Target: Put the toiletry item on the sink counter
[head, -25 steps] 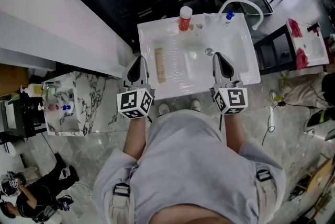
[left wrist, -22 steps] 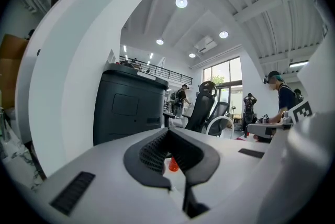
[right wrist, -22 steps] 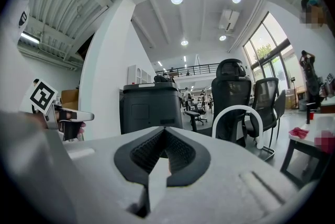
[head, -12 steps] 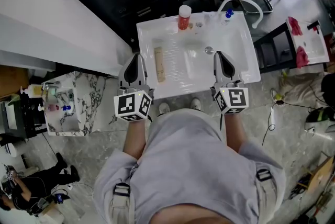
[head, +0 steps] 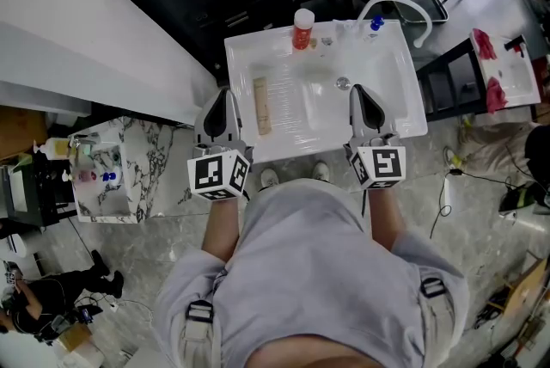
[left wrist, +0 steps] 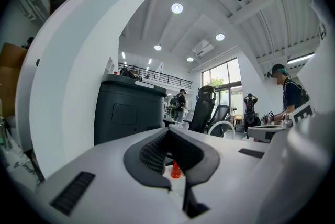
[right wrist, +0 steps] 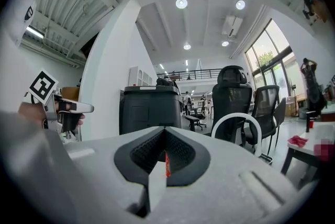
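The left gripper (head: 225,95) and the right gripper (head: 359,91) both have their jaws closed together on nothing, poised over the near edge of the white sink (head: 411,100), where a red bottle (head: 303,30) stands upright on the back ledge left of the faucet (head: 404,7) and a flat beige item (head: 262,107) lies in the basin.

Glossy white sink counter (head: 239,74); matt, ribbed black pads (left wrist: 152,152).
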The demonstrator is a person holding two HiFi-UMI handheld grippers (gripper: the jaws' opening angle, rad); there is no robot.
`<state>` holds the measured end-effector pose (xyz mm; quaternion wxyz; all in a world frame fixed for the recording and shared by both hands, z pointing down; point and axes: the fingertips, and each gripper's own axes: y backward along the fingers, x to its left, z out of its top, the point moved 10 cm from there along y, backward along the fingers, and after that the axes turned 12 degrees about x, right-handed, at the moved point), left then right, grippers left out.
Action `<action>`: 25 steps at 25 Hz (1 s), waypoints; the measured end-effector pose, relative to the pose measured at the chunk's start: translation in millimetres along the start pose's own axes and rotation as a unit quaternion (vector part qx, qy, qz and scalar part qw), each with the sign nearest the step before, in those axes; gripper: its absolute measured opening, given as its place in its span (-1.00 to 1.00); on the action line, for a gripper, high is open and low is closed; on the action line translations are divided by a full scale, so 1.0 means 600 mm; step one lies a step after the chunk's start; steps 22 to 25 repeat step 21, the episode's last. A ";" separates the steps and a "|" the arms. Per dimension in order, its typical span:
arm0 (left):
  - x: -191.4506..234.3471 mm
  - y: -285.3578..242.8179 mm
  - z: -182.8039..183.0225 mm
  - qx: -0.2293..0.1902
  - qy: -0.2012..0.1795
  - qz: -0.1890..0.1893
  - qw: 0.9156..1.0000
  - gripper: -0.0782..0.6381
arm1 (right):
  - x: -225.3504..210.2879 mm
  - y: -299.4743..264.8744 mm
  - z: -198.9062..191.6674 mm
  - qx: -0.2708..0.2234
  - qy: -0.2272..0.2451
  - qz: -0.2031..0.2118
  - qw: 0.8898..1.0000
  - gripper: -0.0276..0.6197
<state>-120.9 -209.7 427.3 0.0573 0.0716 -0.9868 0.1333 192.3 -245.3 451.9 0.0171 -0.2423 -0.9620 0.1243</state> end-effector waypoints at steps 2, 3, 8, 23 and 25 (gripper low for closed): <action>0.000 0.000 -0.001 0.000 0.000 0.000 1.000 -0.76 | 0.000 0.001 0.000 0.000 -0.002 0.000 1.000 -0.90; 0.000 0.001 -0.001 0.000 0.000 0.000 1.000 -0.77 | 0.000 0.000 0.000 0.000 -0.002 -0.001 1.000 -0.90; -0.001 0.001 -0.003 0.002 0.001 0.000 1.000 -0.77 | -0.002 0.002 -0.002 0.002 -0.005 -0.001 1.000 -0.90; -0.005 0.006 -0.003 0.003 -0.001 0.000 1.000 -0.77 | -0.001 0.007 -0.004 0.002 -0.009 -0.001 1.000 -0.90; -0.005 0.006 -0.003 0.003 -0.001 0.000 1.000 -0.77 | -0.001 0.007 -0.004 0.002 -0.009 -0.001 1.000 -0.90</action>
